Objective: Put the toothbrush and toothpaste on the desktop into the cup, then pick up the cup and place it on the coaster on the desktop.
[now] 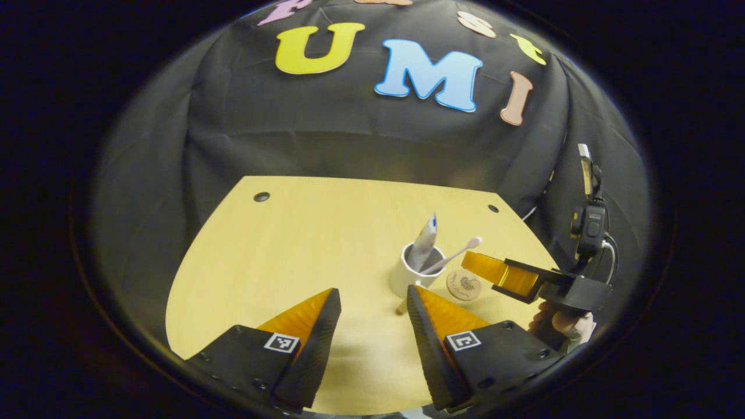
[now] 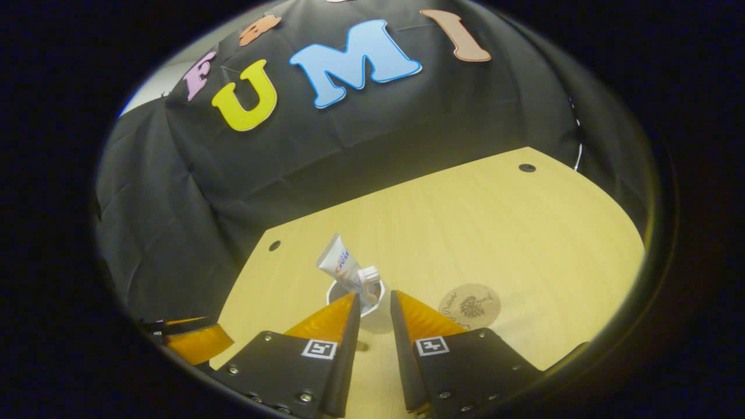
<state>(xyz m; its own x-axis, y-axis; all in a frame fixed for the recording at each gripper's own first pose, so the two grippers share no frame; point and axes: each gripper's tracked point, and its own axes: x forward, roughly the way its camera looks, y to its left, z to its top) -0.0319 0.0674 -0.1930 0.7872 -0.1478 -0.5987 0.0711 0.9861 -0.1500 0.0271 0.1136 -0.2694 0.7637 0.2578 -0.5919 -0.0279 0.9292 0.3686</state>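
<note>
Toothbrush (image 1: 457,254) and toothpaste (image 1: 425,240) stand in the cup (image 1: 407,278), so lifting it onto the coaster (image 1: 464,285) comes next; left gripper (image 1: 372,314) and right gripper (image 2: 373,317) both gape apart, empty.

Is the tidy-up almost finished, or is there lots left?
Mostly done. The toothpaste and toothbrush already stand in the white cup. The right gripper is at the cup with its jaws open, nothing gripped. Left: lift the cup onto the coaster beside it.
</note>
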